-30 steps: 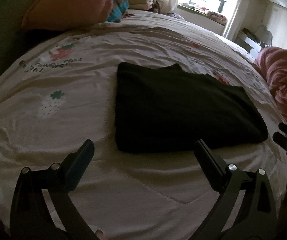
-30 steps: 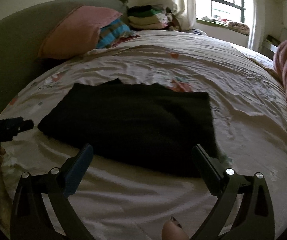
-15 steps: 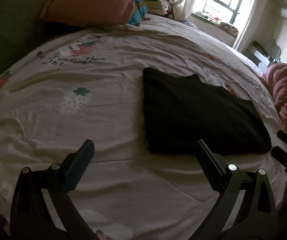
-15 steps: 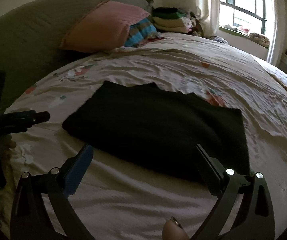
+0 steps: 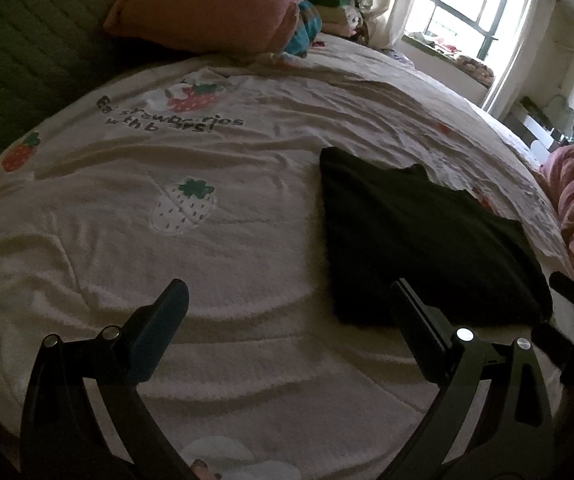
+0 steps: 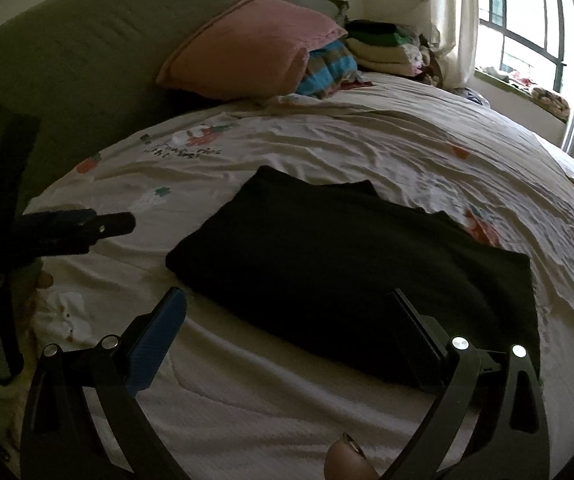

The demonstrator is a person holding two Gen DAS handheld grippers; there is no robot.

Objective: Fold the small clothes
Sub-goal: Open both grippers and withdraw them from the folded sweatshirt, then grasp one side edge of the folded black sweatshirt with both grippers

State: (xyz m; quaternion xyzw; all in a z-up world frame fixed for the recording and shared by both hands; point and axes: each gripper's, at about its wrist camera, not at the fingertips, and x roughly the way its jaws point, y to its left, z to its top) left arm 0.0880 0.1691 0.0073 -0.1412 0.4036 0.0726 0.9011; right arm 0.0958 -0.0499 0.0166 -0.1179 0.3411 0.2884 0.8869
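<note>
— Why are both tools wide and holding nothing?

— The black cloth (image 6: 351, 276) lies folded flat on the bed (image 5: 215, 248). The left tool (image 5: 287, 300) and right tool (image 6: 285, 312) hover at its near edge, I think for another fold.

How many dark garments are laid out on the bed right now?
1: the folded black garment lies flat mid-bed, ahead of the open right gripper. The far pile by the window may hold others.

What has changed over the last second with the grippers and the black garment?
Both views swung left: the left hand-held gripper now faces bare sheet, with the black garment off to its right. The right hand-held gripper now has its right finger at the garment's near edge. Nothing was gripped or released; the garment stayed folded in place, both grippers open.
</note>
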